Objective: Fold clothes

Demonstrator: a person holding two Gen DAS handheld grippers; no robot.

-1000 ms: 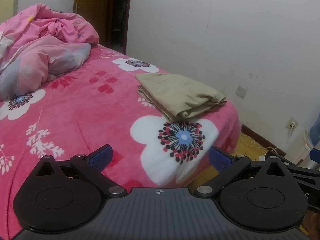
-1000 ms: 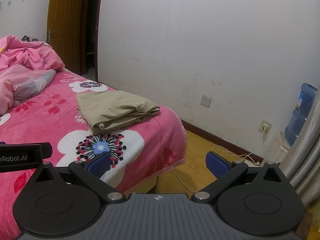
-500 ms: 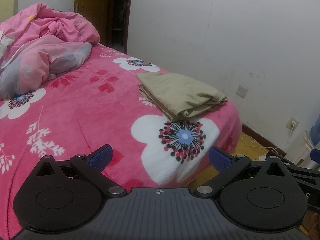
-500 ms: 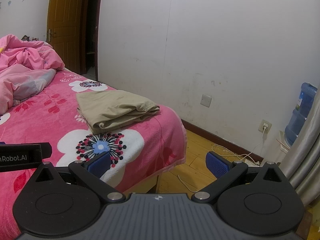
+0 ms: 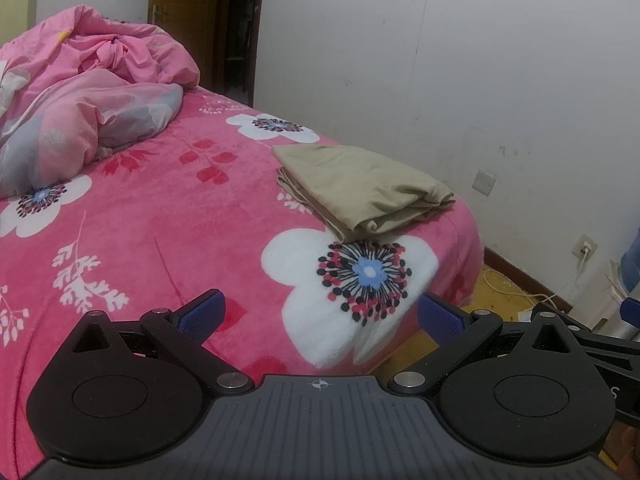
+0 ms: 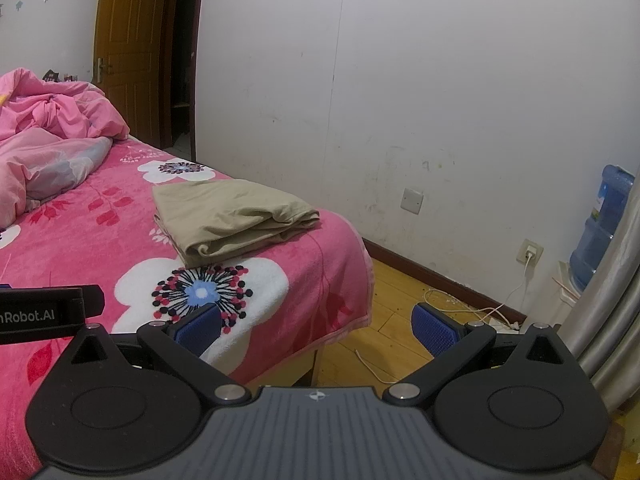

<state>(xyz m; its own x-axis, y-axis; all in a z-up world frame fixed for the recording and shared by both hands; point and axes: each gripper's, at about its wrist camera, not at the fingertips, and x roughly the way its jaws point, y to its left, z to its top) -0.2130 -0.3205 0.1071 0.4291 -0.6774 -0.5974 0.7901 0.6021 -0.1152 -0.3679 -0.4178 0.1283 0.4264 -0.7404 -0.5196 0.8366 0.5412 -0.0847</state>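
A beige garment [image 5: 360,190] lies folded into a flat stack near the right corner of the pink flowered bed [image 5: 160,216]; the right wrist view shows the same garment [image 6: 232,216] on the bed [image 6: 100,240]. My left gripper [image 5: 320,316] hovers over the bed's near edge, well short of the garment, open with nothing between its blue pads. My right gripper [image 6: 318,326] hangs open and empty off the bed's corner, partly over the wooden floor. The left gripper's body [image 6: 44,314] shows at the left edge of the right wrist view.
A crumpled pink duvet [image 5: 80,100] is heaped at the bed's far left. A white wall [image 6: 400,100] runs close along the bed's right side, with sockets and a loose cable [image 6: 480,312] on the floor. A blue water bottle [image 6: 600,224] and grey curtain [image 6: 616,320] stand right.
The left wrist view has drifted very slightly. Garment, bed and both open grippers look otherwise unchanged.
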